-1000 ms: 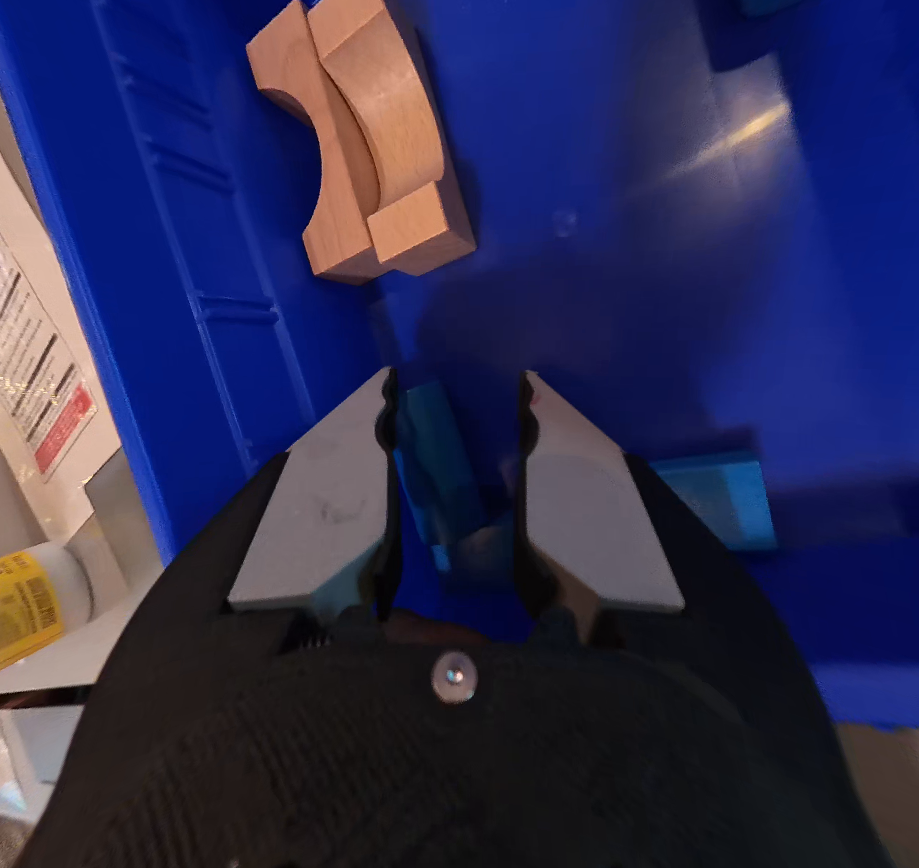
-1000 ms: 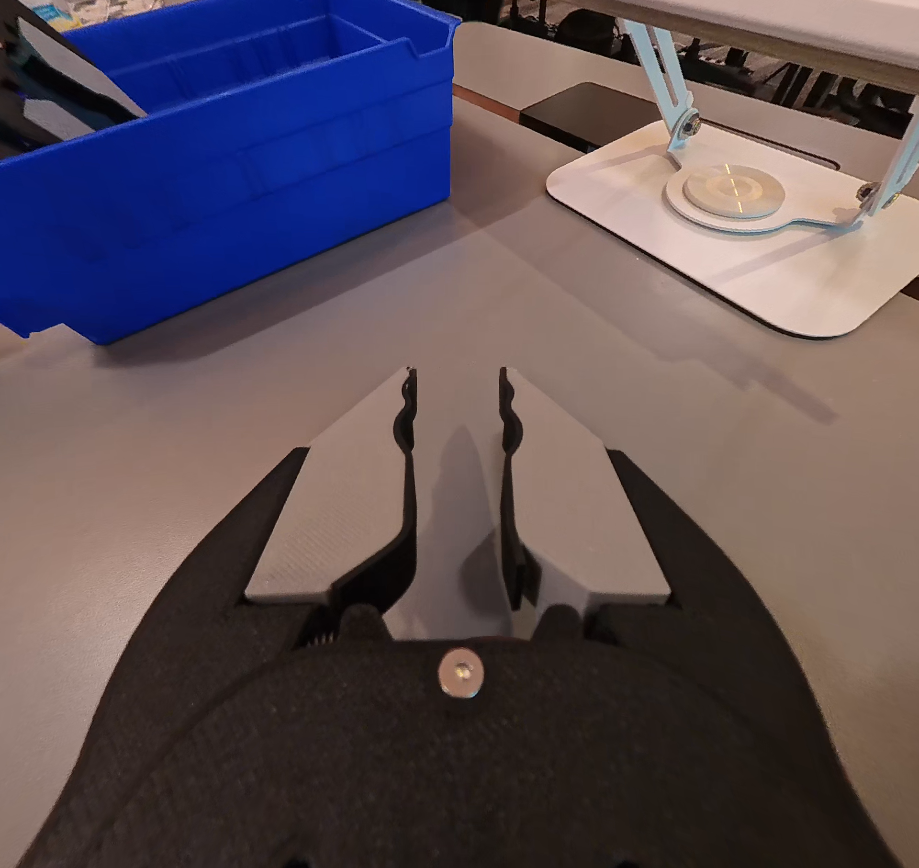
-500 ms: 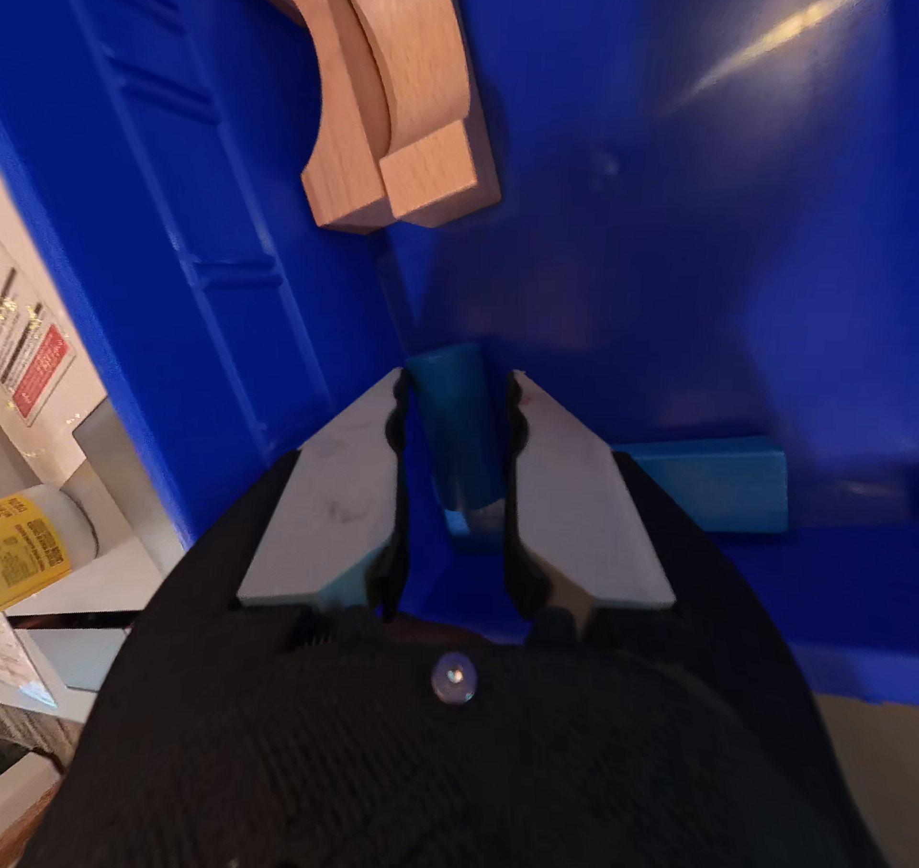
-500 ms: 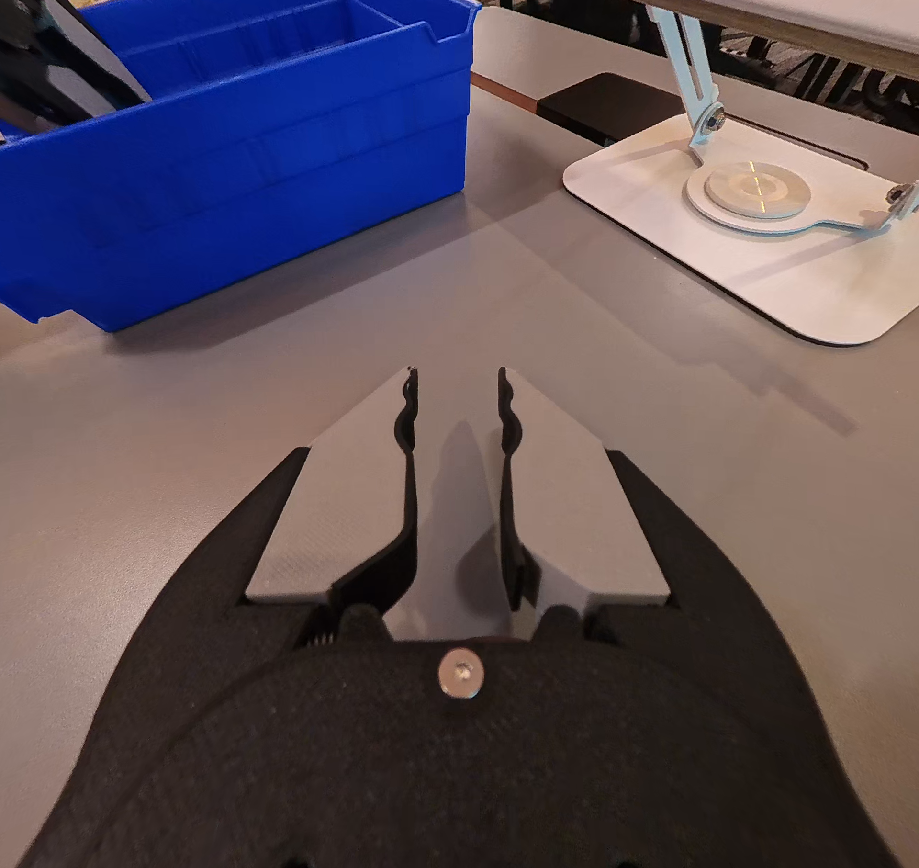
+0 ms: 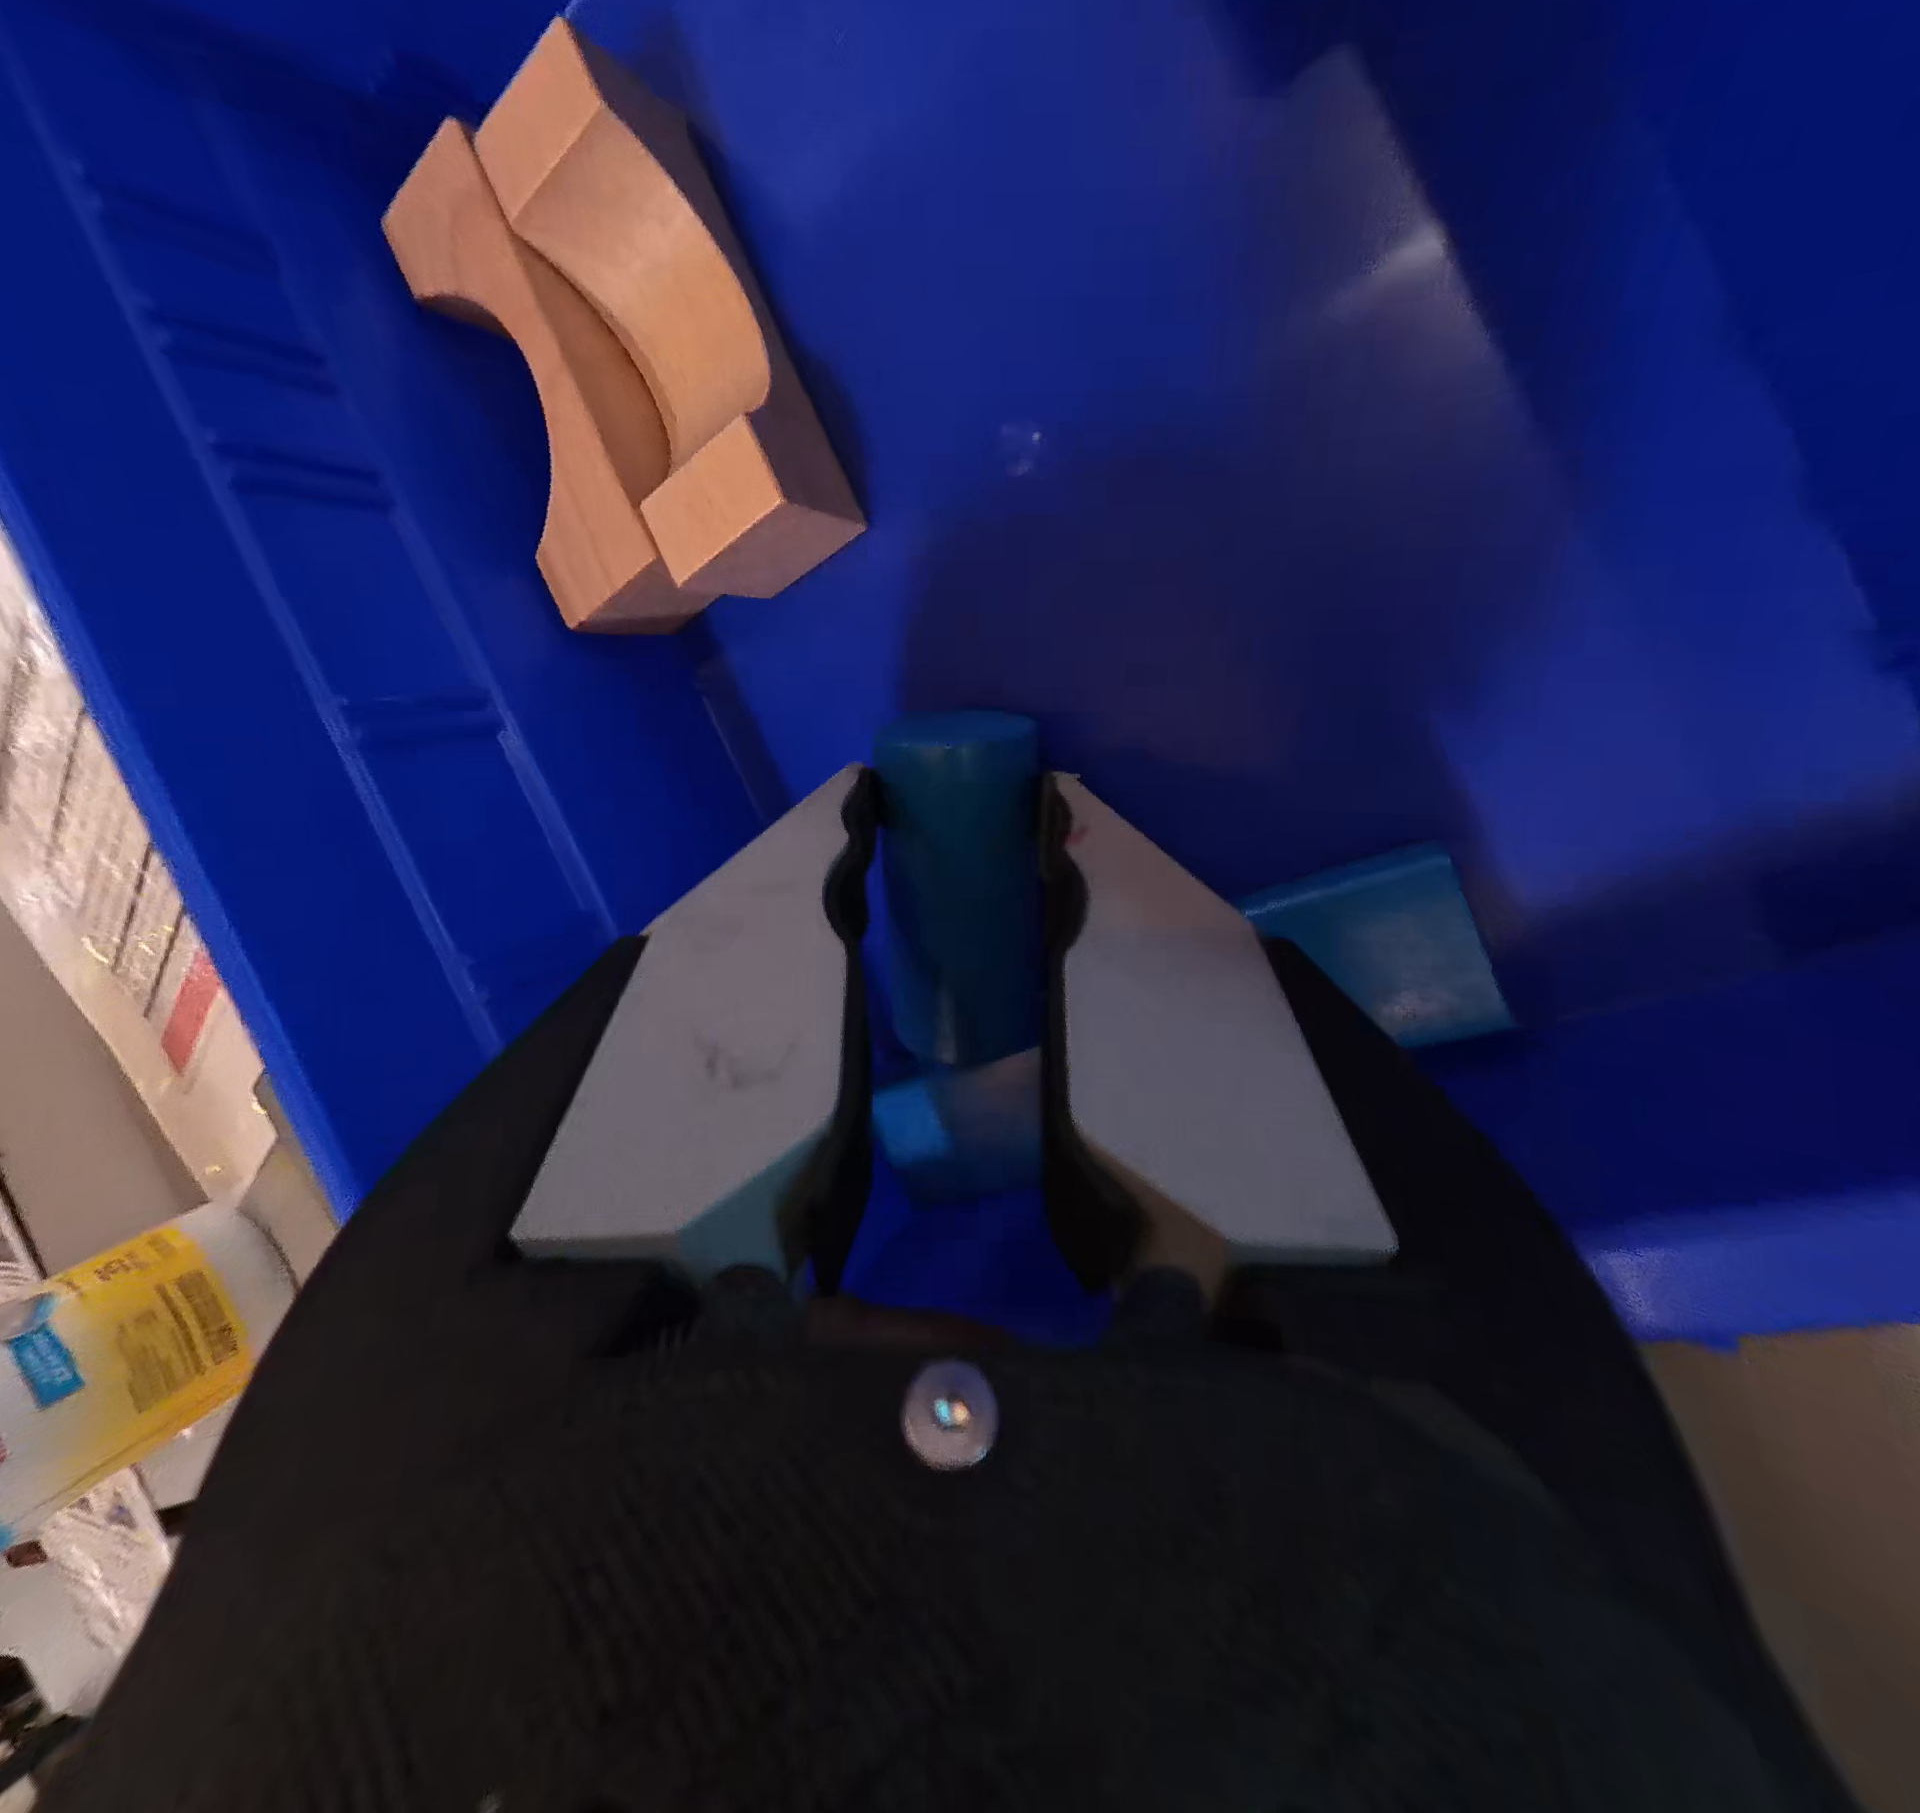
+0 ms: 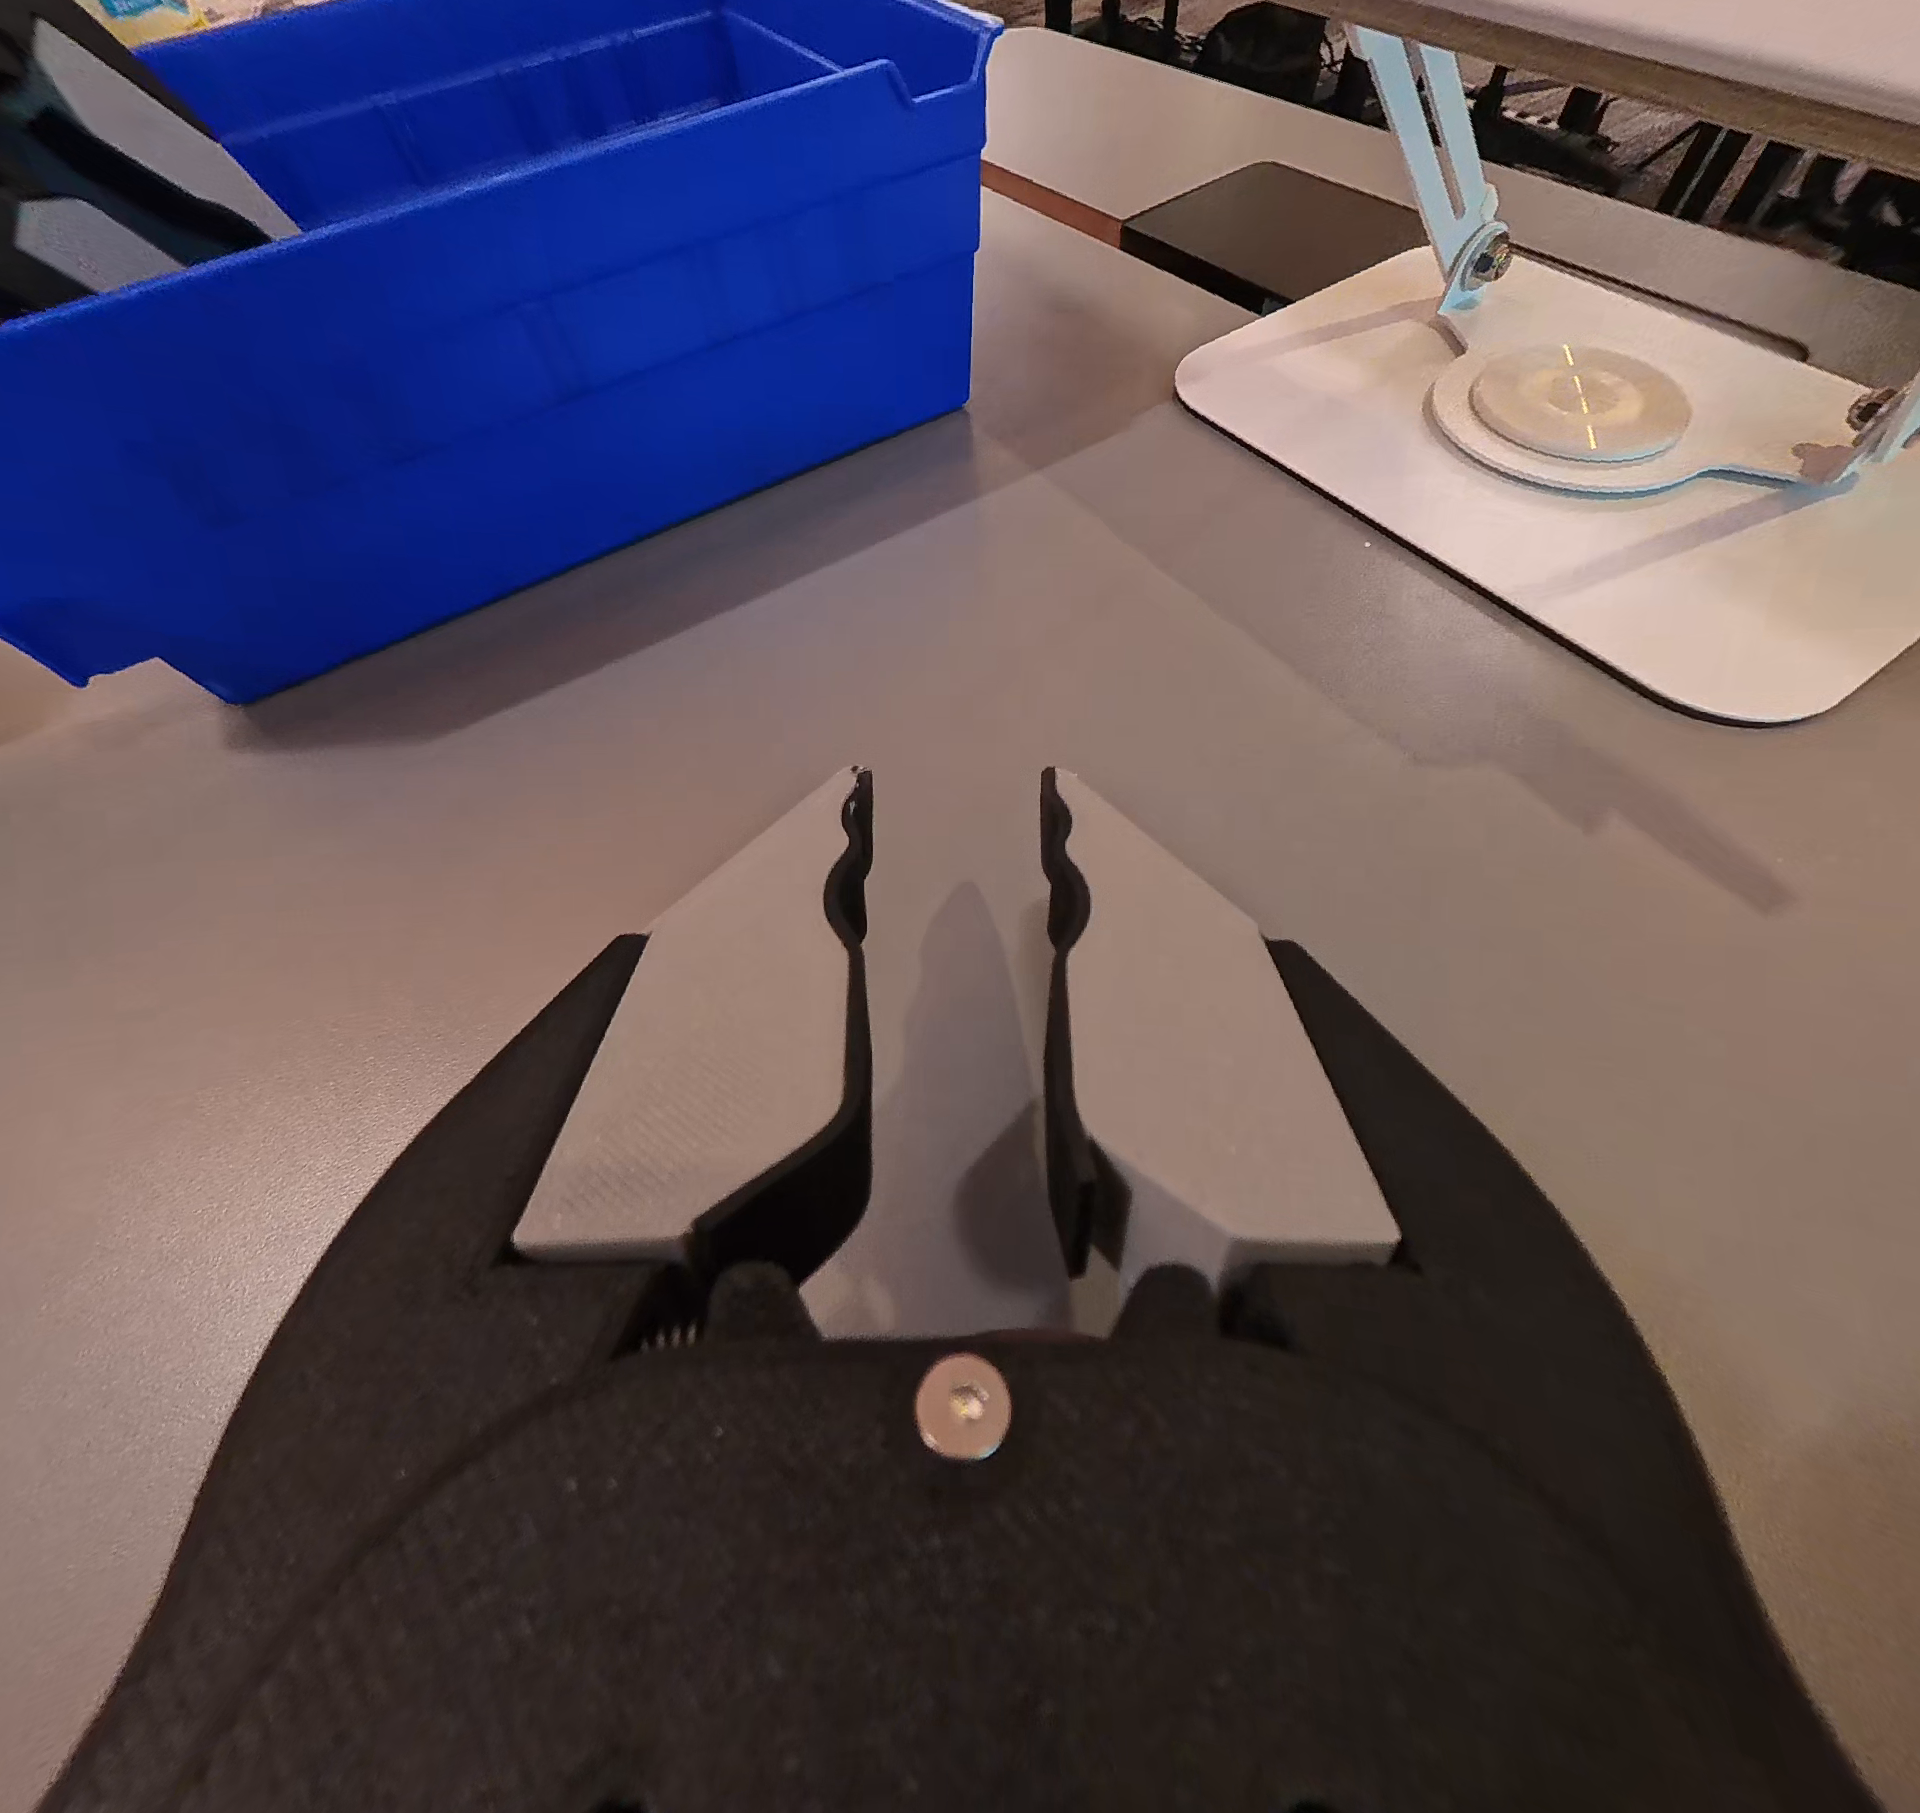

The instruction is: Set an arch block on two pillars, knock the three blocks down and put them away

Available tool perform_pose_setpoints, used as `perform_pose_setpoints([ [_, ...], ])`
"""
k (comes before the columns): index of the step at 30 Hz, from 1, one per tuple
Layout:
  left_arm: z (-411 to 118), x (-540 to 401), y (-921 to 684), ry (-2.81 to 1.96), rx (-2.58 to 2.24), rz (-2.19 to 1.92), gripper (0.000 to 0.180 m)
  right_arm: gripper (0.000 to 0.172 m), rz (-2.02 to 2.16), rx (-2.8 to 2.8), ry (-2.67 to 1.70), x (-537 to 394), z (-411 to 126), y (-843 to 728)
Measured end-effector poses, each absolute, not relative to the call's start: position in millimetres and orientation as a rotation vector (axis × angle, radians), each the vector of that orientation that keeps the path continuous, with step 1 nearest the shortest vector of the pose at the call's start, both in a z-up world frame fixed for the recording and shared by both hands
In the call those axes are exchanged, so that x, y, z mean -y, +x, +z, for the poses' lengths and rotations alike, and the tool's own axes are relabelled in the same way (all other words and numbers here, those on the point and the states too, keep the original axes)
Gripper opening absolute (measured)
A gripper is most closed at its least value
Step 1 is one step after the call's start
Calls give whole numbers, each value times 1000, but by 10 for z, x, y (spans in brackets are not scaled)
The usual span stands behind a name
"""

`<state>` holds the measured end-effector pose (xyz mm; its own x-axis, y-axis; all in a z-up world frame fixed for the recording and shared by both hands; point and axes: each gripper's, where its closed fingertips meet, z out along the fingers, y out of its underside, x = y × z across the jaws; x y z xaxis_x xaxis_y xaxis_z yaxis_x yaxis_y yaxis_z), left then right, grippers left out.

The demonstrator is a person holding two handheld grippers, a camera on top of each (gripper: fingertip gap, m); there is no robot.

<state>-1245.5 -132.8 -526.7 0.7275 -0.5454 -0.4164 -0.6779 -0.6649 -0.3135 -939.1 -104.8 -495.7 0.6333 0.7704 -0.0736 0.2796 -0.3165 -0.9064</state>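
Each claw [image 5: 956,787] [image 6: 956,787] pairs grey wedge-shaped fingers [image 6: 727,1036] with wavy black pads on a ribbed black body fixed by a silver screw [image 6: 962,1405].

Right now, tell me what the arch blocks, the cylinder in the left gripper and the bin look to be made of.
Arch blocks: bare, unpainted wood; pale tan with faint grain, matte.
Cylinder, clamped between the left gripper's pads: likely painted wood; smooth, even dark teal coat, no grain showing, so plastic is possible.
Bin: moulded plastic; uniform bright blue, glossy glare, ribbed walls.
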Motion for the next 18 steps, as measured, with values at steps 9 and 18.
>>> perform_pose_setpoints([
  [9,-4862,1201,-12197,-2304,-774,81,30,29,637,834,-1884,1047,-4960,-9391],
  [18,-5010,1243,-12105,-2187,-760,33,30,29,639,835,-1884,1048,-4959,-9394],
])
